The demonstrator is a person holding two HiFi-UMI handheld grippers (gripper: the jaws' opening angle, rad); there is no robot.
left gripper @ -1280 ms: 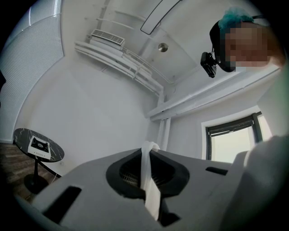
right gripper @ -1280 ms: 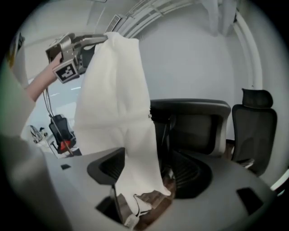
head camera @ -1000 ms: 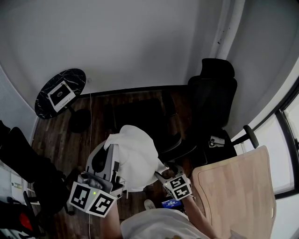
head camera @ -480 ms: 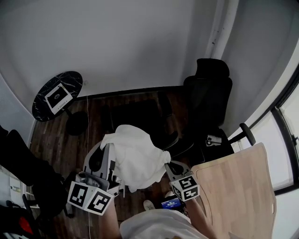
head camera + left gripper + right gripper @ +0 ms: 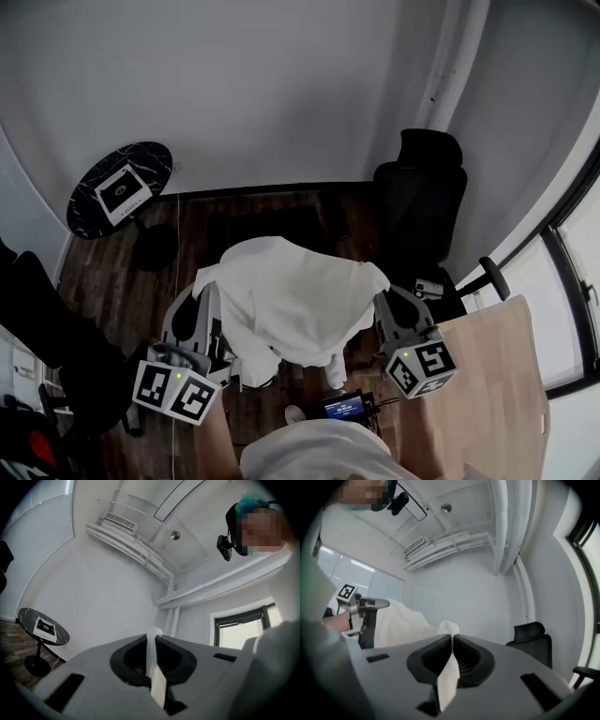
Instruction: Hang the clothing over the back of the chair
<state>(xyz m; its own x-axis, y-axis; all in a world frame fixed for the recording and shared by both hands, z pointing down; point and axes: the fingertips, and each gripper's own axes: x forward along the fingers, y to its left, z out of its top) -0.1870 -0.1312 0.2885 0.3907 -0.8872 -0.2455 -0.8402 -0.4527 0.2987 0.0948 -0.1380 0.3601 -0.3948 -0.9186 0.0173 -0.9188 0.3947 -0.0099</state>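
A white garment hangs spread between my two grippers above the dark wooden floor. My left gripper is shut on its left edge; in the left gripper view a strip of cloth is pinched between the jaws of the left gripper. At the other end, my right gripper is shut on the right edge, with a fold caught in the jaws of the right gripper. The black office chair stands beyond the garment to the right, with its back also in the right gripper view.
A round black marble side table with a card on it stands at the far left by the white wall. A light wooden panel fills the lower right. A small device with a blue screen lies on the floor below the garment.
My right gripper has taken hold of the garment's edge and risen up and to the right. The cloth has gone from a bunched heap to a wide sheet. The left gripper shifted slightly.
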